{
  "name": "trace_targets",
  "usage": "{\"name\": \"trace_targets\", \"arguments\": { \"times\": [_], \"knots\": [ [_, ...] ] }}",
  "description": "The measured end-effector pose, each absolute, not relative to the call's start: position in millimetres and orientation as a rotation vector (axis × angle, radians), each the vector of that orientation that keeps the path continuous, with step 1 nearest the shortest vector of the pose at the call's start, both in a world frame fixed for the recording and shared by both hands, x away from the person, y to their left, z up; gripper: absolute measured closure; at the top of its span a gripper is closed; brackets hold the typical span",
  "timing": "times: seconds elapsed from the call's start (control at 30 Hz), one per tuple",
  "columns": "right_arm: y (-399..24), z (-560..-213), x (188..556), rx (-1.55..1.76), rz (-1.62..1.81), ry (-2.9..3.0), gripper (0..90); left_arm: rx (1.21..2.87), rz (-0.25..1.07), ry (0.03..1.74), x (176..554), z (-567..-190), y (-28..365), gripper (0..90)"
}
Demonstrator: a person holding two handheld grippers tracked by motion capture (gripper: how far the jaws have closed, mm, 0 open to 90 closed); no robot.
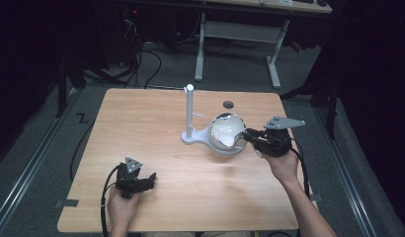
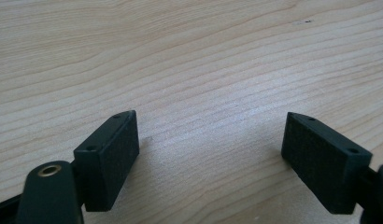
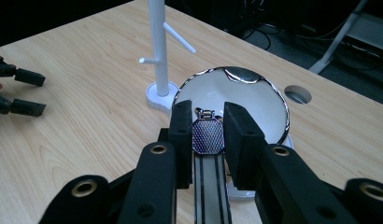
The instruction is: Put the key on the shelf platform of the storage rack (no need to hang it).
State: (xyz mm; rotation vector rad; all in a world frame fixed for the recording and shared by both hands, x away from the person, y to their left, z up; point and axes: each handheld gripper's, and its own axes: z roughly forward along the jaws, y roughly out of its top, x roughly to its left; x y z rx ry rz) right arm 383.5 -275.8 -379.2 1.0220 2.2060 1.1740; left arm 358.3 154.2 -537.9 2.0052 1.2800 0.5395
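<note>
I see the right gripper (image 1: 251,136) at the table's right side, held in the person's right hand (image 1: 284,165). Its jaws are closed on the handle (image 3: 208,136) of a shiny metal ladle (image 1: 225,132). In the right gripper view the textured, blue-tinted handle end w/ a small hanging loop sits clamped between the two black pads (image 3: 182,135), pads pressing it from both sides. The handle's long strip runs back toward the camera betw. the jaws.

The ladle bowl (image 3: 236,100), white-looking inside w/ a chrome rim, is tilted w/ its opening facing the gripper. It sits over the white base (image 1: 198,138) of a stand, approx. mid-table, right of centre. Whether the bowl rests on that base or hangs just above it, I cannot tell.

The stand's white upright post (image 1: 189,111) rises just left of the bowl, w/ short pegs (image 3: 179,38) branching off. Post is upright, not touched by either gripper.

A small round hole (image 1: 228,104) in the table top (image 1: 141,128) lies behind the bowl, near but apart.

The left gripper (image 1: 150,180) is at the near-left of the table, in the left hand (image 1: 122,205), well apart from the ladle. In the left gripper view its jaws stand wide apart, only bare wood grain betw. them; nothing held.
</note>
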Motion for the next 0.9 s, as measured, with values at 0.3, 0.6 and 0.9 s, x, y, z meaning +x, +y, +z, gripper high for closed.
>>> {"name": "trace_targets", "arguments": {
  "times": [0.3, 0.6, 0.9],
  "knots": [
    [-268.4, -378.0, 395.2, 1.025, 1.158, 2.214, 74.8, 2.006, 0.536, 1.280, 358.3, -537.7, 154.4, 19.3],
    [-259.5, -378.8, 409.8, 1.031, 1.129, 2.221, 74.8, 2.005, 0.535, 1.280, 358.3, -537.7, 154.5, 19.3],
    [-252.1, -387.1, 423.1, 1.058, 1.114, 2.231, 74.8, 2.006, 0.535, 1.280, 358.3, -537.7, 154.5, 19.3]
  ]
}}
